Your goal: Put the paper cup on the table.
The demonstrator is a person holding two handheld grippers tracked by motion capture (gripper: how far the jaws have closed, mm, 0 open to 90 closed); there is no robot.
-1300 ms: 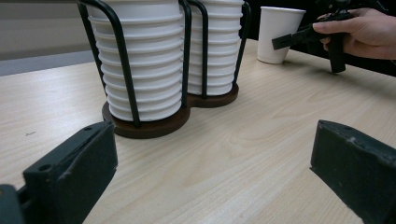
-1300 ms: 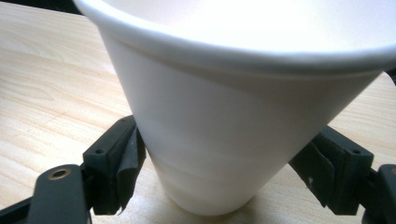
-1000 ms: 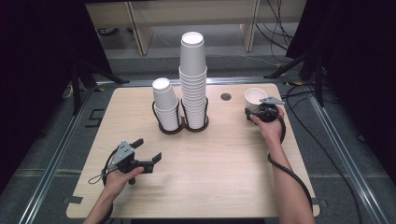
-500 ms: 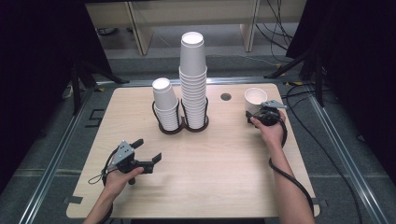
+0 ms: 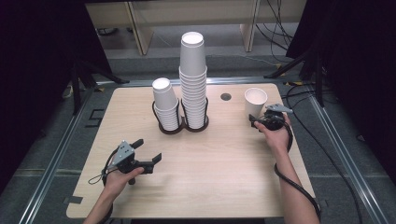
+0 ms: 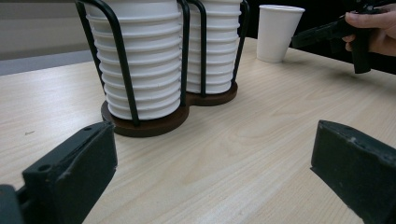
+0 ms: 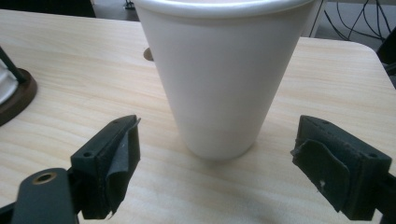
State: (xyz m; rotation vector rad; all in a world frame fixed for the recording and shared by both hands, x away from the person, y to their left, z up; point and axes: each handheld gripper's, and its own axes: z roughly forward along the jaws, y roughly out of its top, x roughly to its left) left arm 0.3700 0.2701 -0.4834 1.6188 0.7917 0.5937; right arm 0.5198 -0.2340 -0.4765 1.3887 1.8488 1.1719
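Observation:
A single white paper cup point(image 5: 255, 100) stands upright at the table's right rear. My right gripper point(image 5: 256, 121) sits just in front of it, open. In the right gripper view the cup point(image 7: 219, 70) stands just past the gripper's point(image 7: 217, 133) wide-spread jaws, touching neither pad. Two stacks of white cups, a short stack point(image 5: 165, 103) and a tall stack point(image 5: 193, 77), sit in a black wire holder point(image 5: 180, 128) at the table's middle rear. My left gripper point(image 5: 148, 150) rests open at the near left, holding nothing. Its own view looks past the gripper point(image 6: 210, 140) toward the short stack point(image 6: 140, 60).
The wooden table point(image 5: 210, 172) has a small round hole point(image 5: 226, 96) near its back edge. A black cable point(image 5: 299, 186) trails from the right gripper along the forearm. In the left gripper view the lone cup point(image 6: 278, 32) and the other hand point(image 6: 373, 32) appear far right.
My right gripper has drawn back slightly from the lone cup toward the near edge. The left gripper and the cup stacks have not moved.

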